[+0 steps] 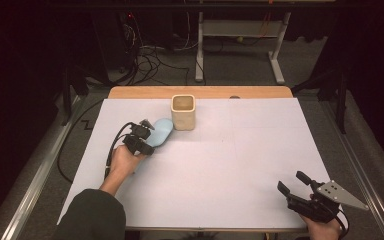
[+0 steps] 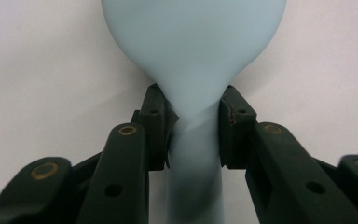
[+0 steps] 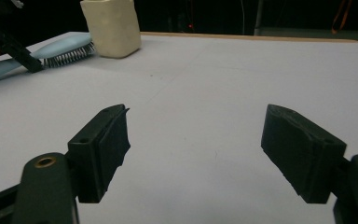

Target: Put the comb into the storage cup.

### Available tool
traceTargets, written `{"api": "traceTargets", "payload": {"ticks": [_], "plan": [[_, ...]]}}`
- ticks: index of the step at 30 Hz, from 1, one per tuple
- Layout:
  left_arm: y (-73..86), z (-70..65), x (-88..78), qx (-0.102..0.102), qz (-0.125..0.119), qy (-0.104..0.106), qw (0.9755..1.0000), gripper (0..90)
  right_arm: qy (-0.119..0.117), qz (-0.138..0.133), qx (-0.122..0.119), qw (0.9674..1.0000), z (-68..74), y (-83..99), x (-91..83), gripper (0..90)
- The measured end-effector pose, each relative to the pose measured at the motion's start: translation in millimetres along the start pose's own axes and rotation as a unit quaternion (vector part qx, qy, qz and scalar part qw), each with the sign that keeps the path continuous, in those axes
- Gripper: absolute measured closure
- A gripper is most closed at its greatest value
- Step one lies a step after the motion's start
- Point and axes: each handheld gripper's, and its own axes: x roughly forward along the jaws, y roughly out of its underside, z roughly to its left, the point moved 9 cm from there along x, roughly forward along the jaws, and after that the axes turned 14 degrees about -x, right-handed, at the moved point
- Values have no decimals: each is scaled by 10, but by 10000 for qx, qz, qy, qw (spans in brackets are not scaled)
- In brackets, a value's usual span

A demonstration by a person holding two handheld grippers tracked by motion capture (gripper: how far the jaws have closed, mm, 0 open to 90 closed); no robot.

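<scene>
The light-blue hairbrush point(image 1: 161, 132) lies left of centre on the tabletop point(image 1: 220, 165), just beside the cream cup point(image 1: 183, 112). My left fingers point(image 2: 156, 123) are clamped on its neck where handle meets head; the grasp looks done, lifting remains. My right gripper point(image 1: 292, 186) waits at lower right, fingers apart and empty. The handle's end is cut off.
</scene>
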Motion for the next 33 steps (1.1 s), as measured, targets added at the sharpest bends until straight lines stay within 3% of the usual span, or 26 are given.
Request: {"api": "traceTargets", "payload": {"ticks": [20, 33], "plan": [[38, 3, -69, 37, -205, -8, 9998, 692, 10, 14, 8, 10000, -6, 3, 0, 238], [64, -15, -188, 40, -419, 122, 9990, 692, 9, 17, 5, 10000, -5, 4, 1, 238]]}}
